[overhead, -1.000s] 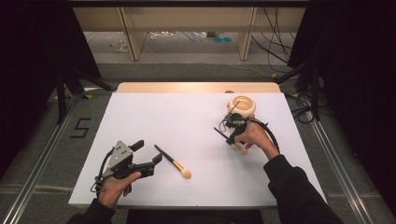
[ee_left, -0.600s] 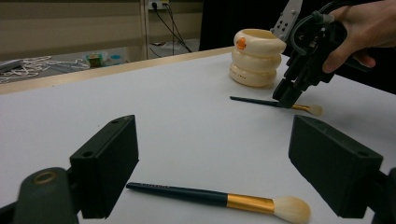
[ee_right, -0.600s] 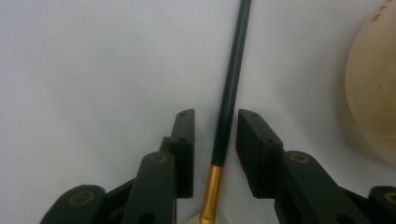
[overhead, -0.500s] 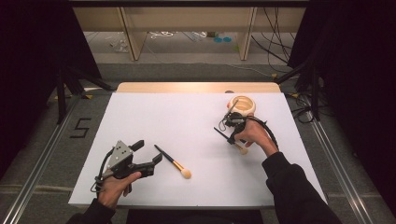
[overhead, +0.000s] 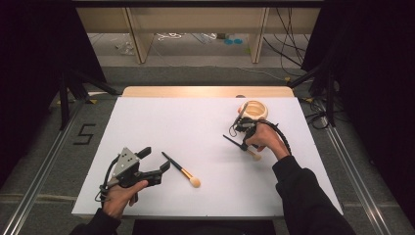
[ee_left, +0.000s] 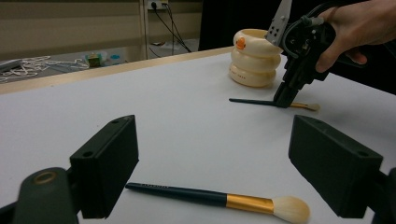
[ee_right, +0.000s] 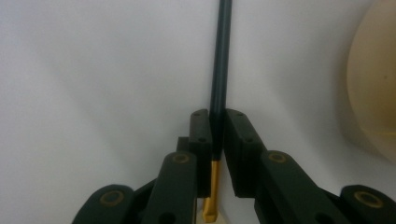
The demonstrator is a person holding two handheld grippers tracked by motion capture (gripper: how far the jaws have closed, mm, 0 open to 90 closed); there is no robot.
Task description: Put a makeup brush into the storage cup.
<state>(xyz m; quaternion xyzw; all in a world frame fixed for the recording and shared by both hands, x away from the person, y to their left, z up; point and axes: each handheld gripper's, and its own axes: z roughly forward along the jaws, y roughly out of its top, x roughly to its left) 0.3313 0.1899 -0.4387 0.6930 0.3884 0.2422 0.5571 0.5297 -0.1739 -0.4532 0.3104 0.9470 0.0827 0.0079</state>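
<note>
— Looking at the right gripper [overhead: 243,143]: what does it have?

— Its jaws have just been closing and now pinch the slim dark-handled makeup brush with a gold ferrule [ee_right: 219,84] at the join of handle and ferrule. That brush lies flat on the white table top [overhead: 195,127], its handle pointing away from the cream ringed ceramic holder [overhead: 254,110], which stands just beside the hand.

— And the left gripper [overhead: 159,163]?

— It rests low near the table's front edge, jaws spread wide with nothing pressed between them. A second dark-handled brush with a gold band and pale fluffy head [ee_left: 219,198] lies on the table just ahead of them.

— Any room around?

— The middle and far left of the table are bare. The holder sits near the far edge; the right brush is well clear of the right edge.
</note>
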